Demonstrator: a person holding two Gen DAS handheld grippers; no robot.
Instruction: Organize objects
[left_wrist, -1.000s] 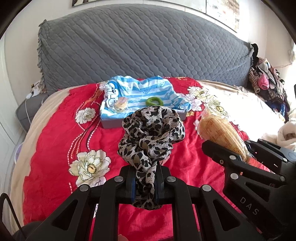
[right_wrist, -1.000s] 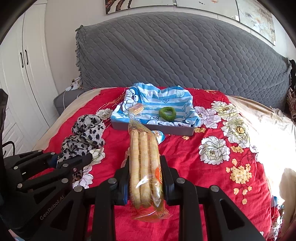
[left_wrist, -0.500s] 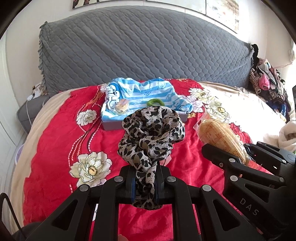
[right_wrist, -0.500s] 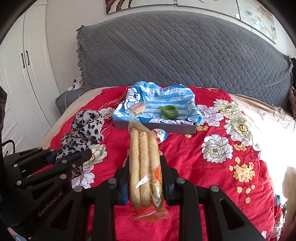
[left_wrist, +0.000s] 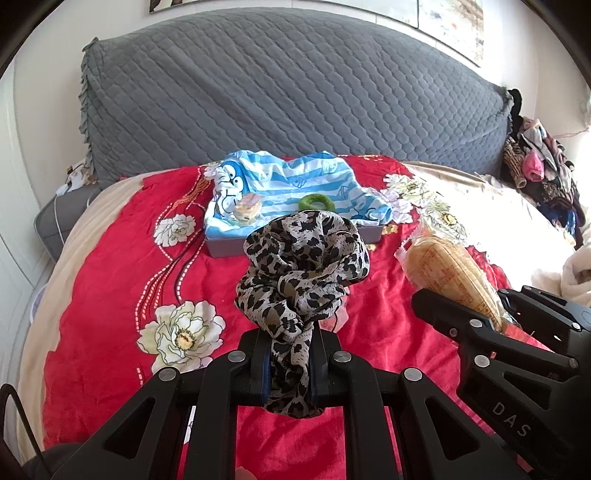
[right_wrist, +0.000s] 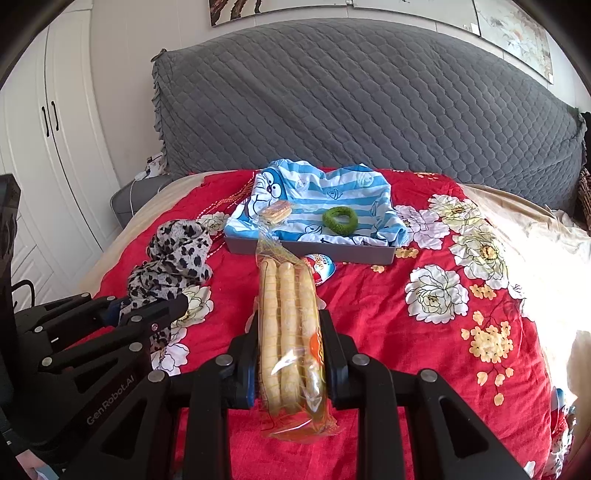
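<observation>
My left gripper (left_wrist: 290, 363) is shut on a leopard-print scarf (left_wrist: 303, 266), bunched up above the red bedspread. My right gripper (right_wrist: 290, 354) is shut on a clear packet of long biscuit sticks (right_wrist: 286, 317), which points toward the tray. Each gripper shows in the other's view: the right gripper (left_wrist: 476, 314) with the packet (left_wrist: 447, 269), and the left gripper (right_wrist: 147, 310) with the scarf (right_wrist: 173, 254). A grey tray (right_wrist: 332, 251) lined with a blue striped cartoon cloth (right_wrist: 332, 192) lies at mid-bed. It holds a green hair ring (right_wrist: 340, 219) and a wrapped biscuit (right_wrist: 275, 213).
A small red, white and blue packet (right_wrist: 321, 264) lies just in front of the tray. A grey quilted headboard (right_wrist: 369, 103) rises behind the bed. White wardrobe doors (right_wrist: 48, 147) stand at the left. A heap of clothes (left_wrist: 543, 177) sits at the bed's far right.
Both views have shifted slightly, with the tray sitting a little higher in the frames. Both grips are unchanged.
</observation>
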